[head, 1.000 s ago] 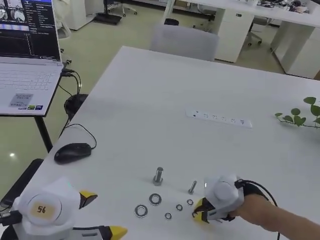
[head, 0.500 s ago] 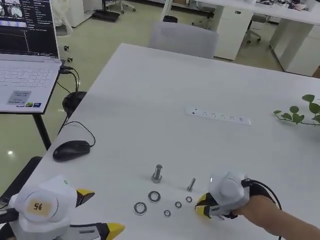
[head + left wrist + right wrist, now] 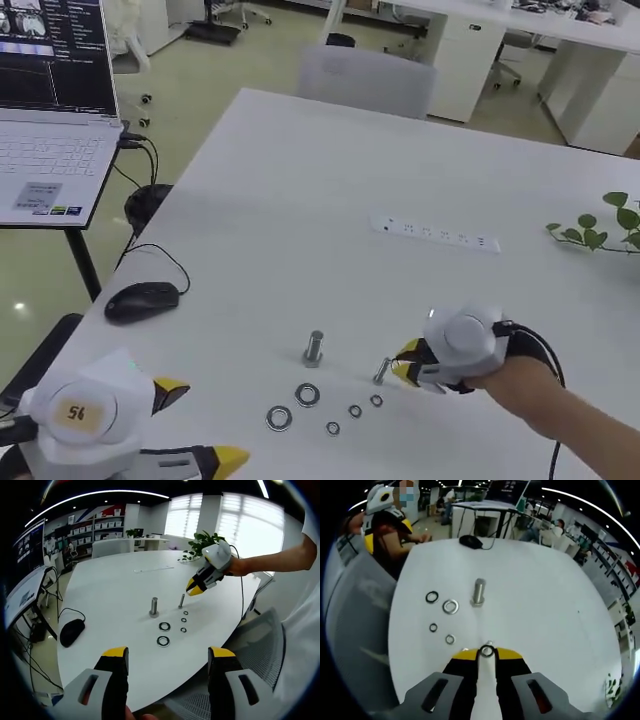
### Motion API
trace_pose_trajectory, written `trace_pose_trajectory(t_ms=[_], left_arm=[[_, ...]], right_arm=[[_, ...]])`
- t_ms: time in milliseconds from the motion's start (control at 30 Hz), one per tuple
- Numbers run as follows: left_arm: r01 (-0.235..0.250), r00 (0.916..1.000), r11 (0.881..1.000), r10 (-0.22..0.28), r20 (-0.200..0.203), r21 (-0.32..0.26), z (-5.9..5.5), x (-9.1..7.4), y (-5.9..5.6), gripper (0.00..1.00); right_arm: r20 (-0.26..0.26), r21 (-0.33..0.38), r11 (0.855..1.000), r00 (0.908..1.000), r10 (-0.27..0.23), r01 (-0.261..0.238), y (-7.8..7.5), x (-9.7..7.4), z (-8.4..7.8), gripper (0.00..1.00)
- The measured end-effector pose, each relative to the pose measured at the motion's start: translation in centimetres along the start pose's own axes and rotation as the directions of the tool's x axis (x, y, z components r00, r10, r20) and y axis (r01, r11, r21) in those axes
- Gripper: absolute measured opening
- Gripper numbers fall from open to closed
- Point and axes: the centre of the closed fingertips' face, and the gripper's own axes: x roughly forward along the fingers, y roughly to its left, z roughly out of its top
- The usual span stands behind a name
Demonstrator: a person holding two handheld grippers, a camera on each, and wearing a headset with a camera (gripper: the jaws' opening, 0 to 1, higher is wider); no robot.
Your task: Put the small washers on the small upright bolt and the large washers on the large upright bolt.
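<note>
The right gripper has its yellow-tipped jaws drawn almost together, pinching a small silver ring-shaped washer at the very tips, with the washer's open hole facing the right gripper view's camera. In the head view this gripper sits just beside the small upright steel bolt, tips about level with its top; whether washer and bolt touch cannot be determined. The left gripper has its jaws spread wide with nothing between them, and is held at the near edge of the smooth white table, well apart from the parts. The large upright steel bolt stands on its wider head, to the left of the small one. Three loose small washers and two large flat washers, all shiny metal rings, lie flat on the table just in front of the bolts.
</note>
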Motion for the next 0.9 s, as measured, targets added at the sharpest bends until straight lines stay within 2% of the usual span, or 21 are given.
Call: trace_pose_trajectory(t_ms=[333, 900], left_arm=[[-0.005, 1.0, 1.0, 0.005, -0.002, -0.007, -0.2, -0.1, 0.1, 0.64], [-0.007, 1.0, 1.0, 0.007, -0.005, -0.011, -0.3, -0.2, 0.1, 0.64]], right_arm=[[-0.033, -0.04, 0.999, 0.9993, 0.014, -0.015, -0.2, 0.6, 0.4, 0.13], [-0.083, -0.068, 0.997, 0.9958, 0.04, -0.045, 0.2, 1.5, 0.0, 0.13]])
